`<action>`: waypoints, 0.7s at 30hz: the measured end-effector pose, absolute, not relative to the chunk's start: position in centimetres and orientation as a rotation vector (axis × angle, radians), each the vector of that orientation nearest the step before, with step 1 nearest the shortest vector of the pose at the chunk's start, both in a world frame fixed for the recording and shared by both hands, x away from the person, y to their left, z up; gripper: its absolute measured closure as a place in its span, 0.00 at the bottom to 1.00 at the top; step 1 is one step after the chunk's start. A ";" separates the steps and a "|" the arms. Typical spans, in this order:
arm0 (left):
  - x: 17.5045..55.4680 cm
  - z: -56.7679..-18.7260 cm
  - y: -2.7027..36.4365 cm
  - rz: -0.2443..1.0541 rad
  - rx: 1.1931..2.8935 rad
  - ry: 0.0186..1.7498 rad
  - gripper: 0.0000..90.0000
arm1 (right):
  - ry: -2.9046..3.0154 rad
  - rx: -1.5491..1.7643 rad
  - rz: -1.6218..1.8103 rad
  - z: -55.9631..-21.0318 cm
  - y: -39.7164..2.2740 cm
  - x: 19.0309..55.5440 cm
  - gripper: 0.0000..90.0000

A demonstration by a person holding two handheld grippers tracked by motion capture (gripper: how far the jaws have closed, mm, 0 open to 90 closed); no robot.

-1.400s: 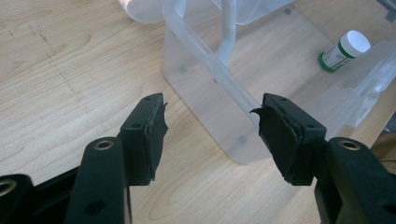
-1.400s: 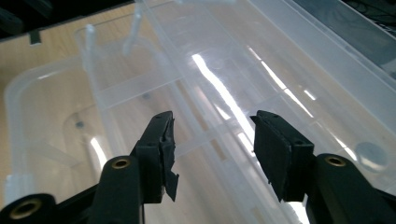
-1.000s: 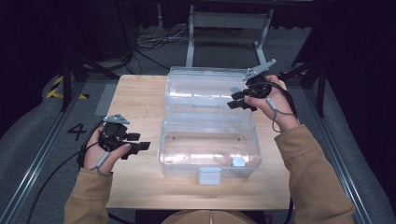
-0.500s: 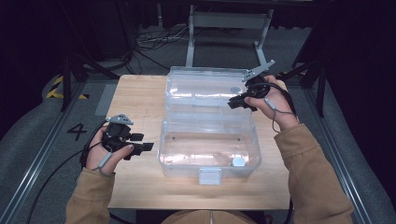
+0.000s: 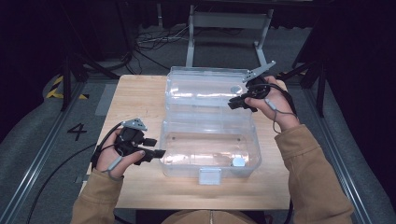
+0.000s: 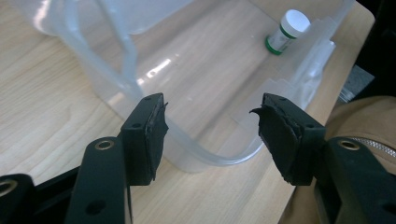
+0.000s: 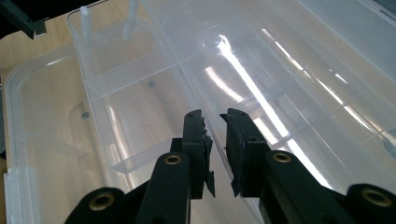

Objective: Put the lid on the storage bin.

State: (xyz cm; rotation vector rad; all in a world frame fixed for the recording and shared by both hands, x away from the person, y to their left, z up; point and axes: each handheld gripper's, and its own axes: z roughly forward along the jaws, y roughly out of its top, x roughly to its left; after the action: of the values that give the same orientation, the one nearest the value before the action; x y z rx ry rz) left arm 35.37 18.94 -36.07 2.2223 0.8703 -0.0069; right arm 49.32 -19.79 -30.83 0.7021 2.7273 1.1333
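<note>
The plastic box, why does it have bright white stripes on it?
Glare: in the right gripper view, lamp light bounces off the clear box lid as long white streaks; in the left gripper view a smaller shine sits on the box floor; the high view shows faint reflections.

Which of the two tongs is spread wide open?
The left tongs, by the clear box's near left corner; its jaws stand far apart. The right tongs, over the lid, shows only a narrow gap.

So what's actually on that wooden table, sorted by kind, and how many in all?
Clear plastic storage box, lid open: 1
Small green-banded bottle with white cap: 1
Hand-held black tool: 2, left and right
Total: 4
</note>
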 end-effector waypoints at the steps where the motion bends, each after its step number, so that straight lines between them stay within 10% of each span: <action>1: 35.4 -36.2 18.7 -0.017 2.234 0.854 0.47 | 2.727 0.701 1.136 -30.8 -19.8 49.3 0.86; 21: 35.2 -38.1 14.9 -0.125 2.341 0.705 0.51 | 2.726 0.702 1.139 -30.7 -19.8 48.9 0.87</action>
State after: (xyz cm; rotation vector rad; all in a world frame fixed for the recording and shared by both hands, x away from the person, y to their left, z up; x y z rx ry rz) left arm 35.21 14.91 -38.12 2.3407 0.7050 -0.1254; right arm 48.92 -19.83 -30.74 0.7024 2.7260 1.1387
